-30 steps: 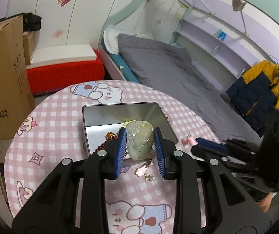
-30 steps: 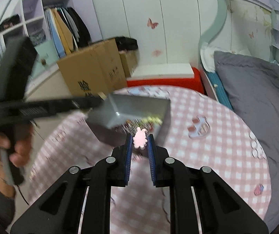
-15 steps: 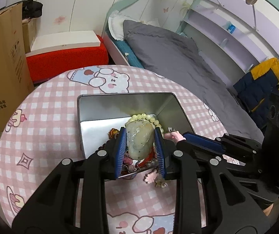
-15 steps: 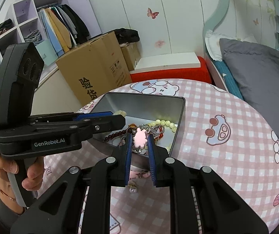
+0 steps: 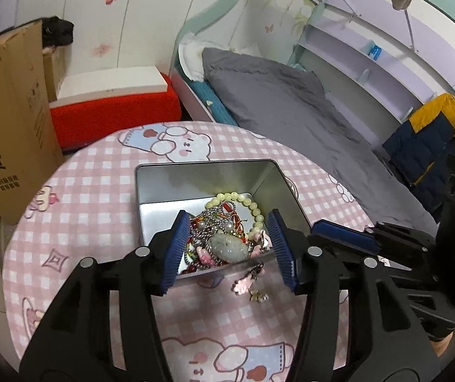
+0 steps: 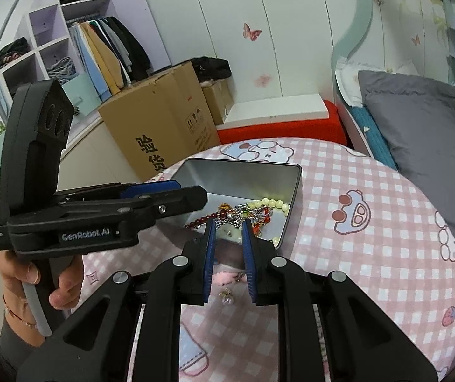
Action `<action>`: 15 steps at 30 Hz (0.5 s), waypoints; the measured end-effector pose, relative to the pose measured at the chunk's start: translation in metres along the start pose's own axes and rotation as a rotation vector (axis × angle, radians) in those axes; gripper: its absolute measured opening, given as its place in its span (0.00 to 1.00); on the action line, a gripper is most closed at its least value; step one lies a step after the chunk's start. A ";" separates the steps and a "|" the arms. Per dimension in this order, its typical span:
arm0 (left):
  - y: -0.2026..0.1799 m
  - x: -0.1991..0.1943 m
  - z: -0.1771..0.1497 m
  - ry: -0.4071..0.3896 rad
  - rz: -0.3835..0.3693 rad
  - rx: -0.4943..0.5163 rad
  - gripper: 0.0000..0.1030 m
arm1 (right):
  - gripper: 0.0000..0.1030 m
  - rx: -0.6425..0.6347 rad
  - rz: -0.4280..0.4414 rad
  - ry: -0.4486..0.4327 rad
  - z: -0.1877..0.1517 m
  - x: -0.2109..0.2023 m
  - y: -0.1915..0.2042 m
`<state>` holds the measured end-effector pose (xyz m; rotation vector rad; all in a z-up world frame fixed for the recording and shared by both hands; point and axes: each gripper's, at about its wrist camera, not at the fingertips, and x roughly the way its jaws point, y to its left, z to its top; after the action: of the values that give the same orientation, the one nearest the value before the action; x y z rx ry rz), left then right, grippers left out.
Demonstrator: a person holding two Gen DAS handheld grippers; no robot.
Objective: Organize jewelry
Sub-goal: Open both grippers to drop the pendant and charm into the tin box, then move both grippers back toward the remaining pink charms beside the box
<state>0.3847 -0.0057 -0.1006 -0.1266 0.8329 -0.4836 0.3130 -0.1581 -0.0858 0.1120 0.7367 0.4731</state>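
A silver tin point(image 5: 202, 167) stands on the pink checked table and holds a tangle of chains and a pale bead bracelet point(image 5: 253, 203). A jade pendant point(image 5: 227, 245) lies on top of that pile. My left gripper point(image 5: 229, 248) hangs over it, its jaws opening; the pendant is between them and neither pad touches it. A pink flower charm point(image 5: 241, 285) and a pearl earring point(image 5: 259, 297) lie on the cloth at the tin's front edge. My right gripper point(image 6: 229, 254) points at the tin's front wall with its pads narrowly apart and nothing between them.
A tall cardboard box point(image 5: 4, 127) stands left of the round table point(image 5: 84, 191). A red bench point(image 5: 113, 111) and a grey bed point(image 5: 291, 111) lie beyond it. A person's hand point(image 6: 36, 280) holds the left gripper's handle at the table's left side.
The left jaws have spread and the jade pendant has dropped from them onto the pile in the tin. The small pink piece no longer sits at the right gripper's tips.
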 end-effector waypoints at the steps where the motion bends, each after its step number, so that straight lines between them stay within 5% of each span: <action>1: -0.001 -0.004 -0.002 -0.007 0.008 0.006 0.50 | 0.15 -0.006 0.000 -0.001 -0.002 -0.004 0.002; 8: -0.005 -0.030 -0.033 -0.064 0.092 0.043 0.50 | 0.21 -0.048 -0.040 0.044 -0.033 -0.005 0.015; 15: 0.005 -0.033 -0.062 -0.037 0.106 0.035 0.50 | 0.28 -0.099 -0.106 0.142 -0.063 0.028 0.023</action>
<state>0.3218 0.0185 -0.1208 -0.0587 0.7907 -0.3949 0.2798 -0.1292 -0.1434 -0.0534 0.8528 0.4188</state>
